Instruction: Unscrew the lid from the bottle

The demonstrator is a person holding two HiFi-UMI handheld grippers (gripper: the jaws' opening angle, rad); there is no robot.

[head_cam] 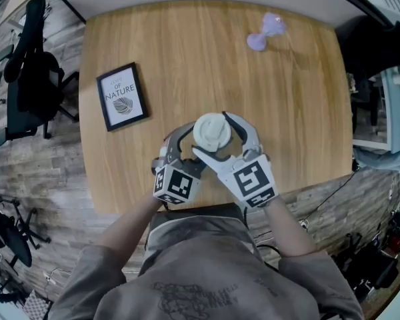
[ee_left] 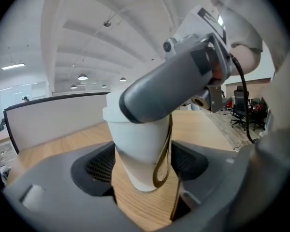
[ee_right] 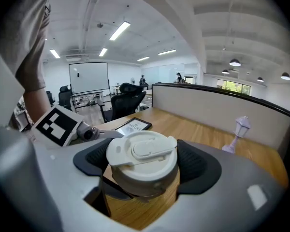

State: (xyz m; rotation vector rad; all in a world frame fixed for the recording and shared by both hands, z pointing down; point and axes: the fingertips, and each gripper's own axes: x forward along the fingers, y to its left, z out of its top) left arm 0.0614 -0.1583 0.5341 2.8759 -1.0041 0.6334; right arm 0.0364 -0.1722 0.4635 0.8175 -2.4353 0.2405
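A white bottle stands near the front edge of the wooden table [head_cam: 187,52]. Its flip-top lid [head_cam: 212,132] [ee_right: 141,153] faces up. The tapered bottle body [ee_left: 137,149] carries an olive strap loop [ee_left: 163,163]. My left gripper [head_cam: 187,145] [ee_left: 142,170] comes in from the left, its pads against the body's sides. My right gripper [head_cam: 213,136] [ee_right: 141,166] surrounds the lid from the right with its jaws wide, pads close beside the lid with a thin gap. One of its grey fingers [ee_left: 169,88] crosses the bottle's top and hides the lid in the left gripper view.
A framed print [head_cam: 122,97] [ee_right: 133,125] lies to the left of the bottle. A small lilac lantern [head_cam: 267,31] [ee_right: 238,132] sits at the far right of the table. A black office chair [head_cam: 30,65] stands off the table's left side.
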